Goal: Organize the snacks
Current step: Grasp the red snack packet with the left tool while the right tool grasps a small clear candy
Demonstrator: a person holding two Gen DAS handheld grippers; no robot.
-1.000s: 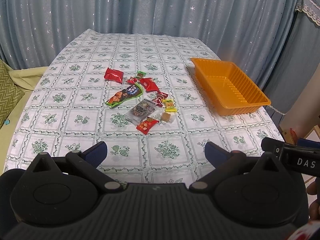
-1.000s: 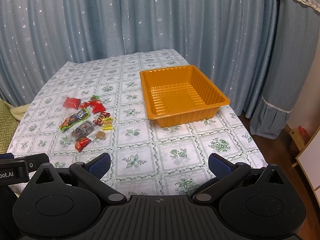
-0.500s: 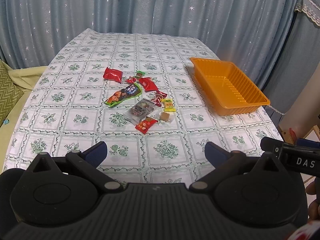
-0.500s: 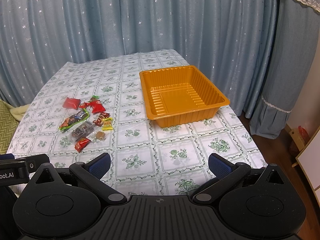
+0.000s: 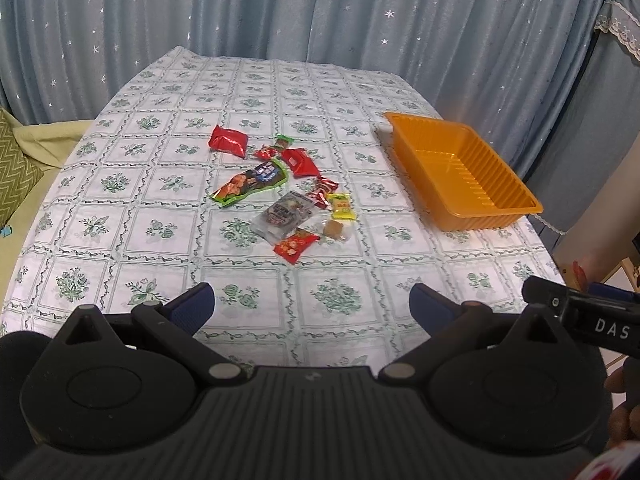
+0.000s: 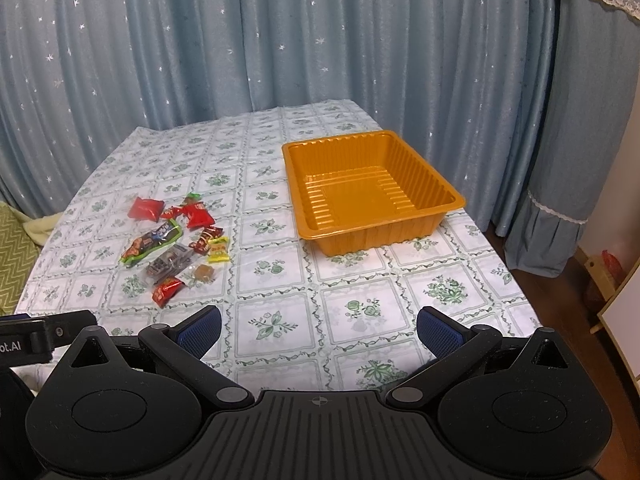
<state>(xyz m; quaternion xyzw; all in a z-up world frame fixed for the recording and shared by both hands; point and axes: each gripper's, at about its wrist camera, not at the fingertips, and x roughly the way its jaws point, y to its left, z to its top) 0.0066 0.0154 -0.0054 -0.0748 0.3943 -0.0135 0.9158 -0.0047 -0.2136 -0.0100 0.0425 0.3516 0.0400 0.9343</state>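
Note:
Several small snack packets lie in a loose cluster on the table: a red pouch (image 5: 227, 141), a green-edged packet (image 5: 251, 182), a clear dark-printed packet (image 5: 285, 214), a yellow candy (image 5: 342, 206) and a small red packet (image 5: 295, 245). The cluster also shows in the right wrist view (image 6: 172, 240). An empty orange tray (image 5: 460, 172) stands to the right of them, also in the right wrist view (image 6: 368, 192). My left gripper (image 5: 312, 308) is open and empty, near the table's front edge, well short of the snacks. My right gripper (image 6: 318, 326) is open and empty, in front of the tray.
The table wears a white cloth with green flower squares (image 5: 160, 216). Blue star-patterned curtains (image 6: 280, 40) hang behind and to the right. A green zigzag cushion (image 5: 12, 176) lies off the left edge. A wooden board (image 6: 624, 296) stands at the far right.
The left wrist view has shifted slightly, so the snacks sit a little lower and nearer in it. The right gripper has not moved. Both grippers stay open.

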